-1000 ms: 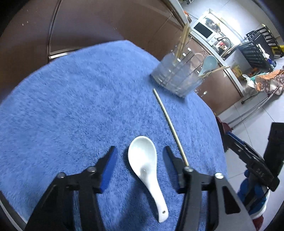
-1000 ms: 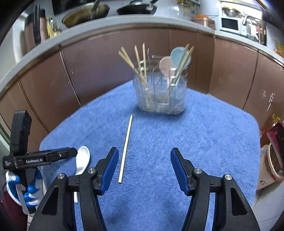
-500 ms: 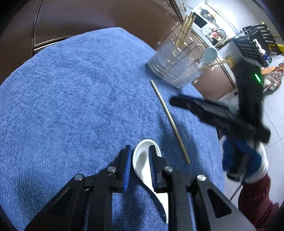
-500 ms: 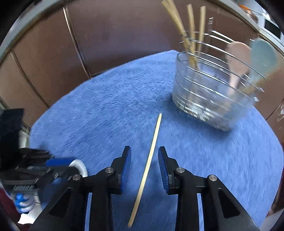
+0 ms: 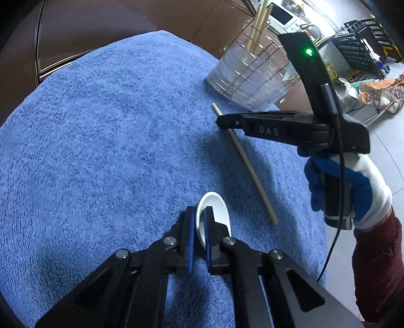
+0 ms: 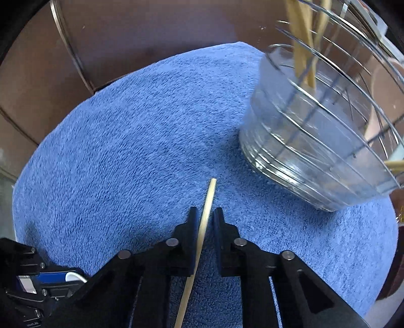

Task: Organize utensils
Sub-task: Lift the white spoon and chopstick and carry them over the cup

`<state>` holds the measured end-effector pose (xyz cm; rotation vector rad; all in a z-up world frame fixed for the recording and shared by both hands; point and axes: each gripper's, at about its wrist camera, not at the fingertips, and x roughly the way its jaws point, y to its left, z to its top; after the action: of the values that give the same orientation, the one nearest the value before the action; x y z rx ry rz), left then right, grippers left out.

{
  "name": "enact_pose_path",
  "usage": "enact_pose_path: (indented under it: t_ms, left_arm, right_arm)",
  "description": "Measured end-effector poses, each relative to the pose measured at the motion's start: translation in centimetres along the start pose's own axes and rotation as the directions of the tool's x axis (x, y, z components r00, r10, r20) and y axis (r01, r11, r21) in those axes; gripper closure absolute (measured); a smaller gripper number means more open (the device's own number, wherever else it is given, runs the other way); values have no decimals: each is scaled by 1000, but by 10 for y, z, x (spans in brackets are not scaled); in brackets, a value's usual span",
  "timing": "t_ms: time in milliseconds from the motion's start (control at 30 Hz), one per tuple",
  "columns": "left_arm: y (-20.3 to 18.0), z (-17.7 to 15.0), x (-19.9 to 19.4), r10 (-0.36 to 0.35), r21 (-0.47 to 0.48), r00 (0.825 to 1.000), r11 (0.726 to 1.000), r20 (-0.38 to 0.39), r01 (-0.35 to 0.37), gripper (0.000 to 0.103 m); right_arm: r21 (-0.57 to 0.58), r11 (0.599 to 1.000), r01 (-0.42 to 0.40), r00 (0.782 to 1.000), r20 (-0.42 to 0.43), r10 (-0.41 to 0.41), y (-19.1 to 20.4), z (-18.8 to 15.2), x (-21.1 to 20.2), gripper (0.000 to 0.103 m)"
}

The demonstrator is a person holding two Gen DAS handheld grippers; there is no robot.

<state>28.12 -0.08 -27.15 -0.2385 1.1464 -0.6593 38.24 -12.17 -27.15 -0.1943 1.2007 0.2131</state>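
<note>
A white ceramic spoon point(image 5: 217, 209) lies on the blue towel point(image 5: 113, 141). My left gripper point(image 5: 198, 214) is shut on the rim of its bowl. A single wooden chopstick point(image 5: 246, 164) lies on the towel to the right of the spoon. My right gripper point(image 6: 205, 214) has its jaws close on either side of the chopstick point(image 6: 205, 214), with a narrow gap on the right side. A clear utensil holder with a wire rack point(image 6: 318, 131) holds several chopsticks and spoons; it also shows in the left wrist view point(image 5: 248, 75).
Brown cabinet fronts point(image 6: 126, 37) curve behind the towel. The right gripper's body and gloved hand point(image 5: 341, 181) show at the right of the left wrist view. A microwave point(image 5: 282, 12) and a black rack point(image 5: 363, 37) stand far off.
Both grippers moved forward and closed: the left one onto the spoon's bowl, the right one around the chopstick. The holder now looms closer in the right wrist view.
</note>
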Motion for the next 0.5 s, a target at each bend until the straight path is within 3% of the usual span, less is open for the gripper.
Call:
enact_pose_path:
  t_ms: [200,500]
  left_arm:
    - [-3,-8,-2,38,-2,998,999,43,-38,98]
    - [-13,-23,-32,79,-7,989,997,127,-79,98]
  right_arm:
    - [-1,999,-35,999,23,35,7,-16,-21,98]
    - [1,994,-111,979,170,109,11,-62,-93,98]
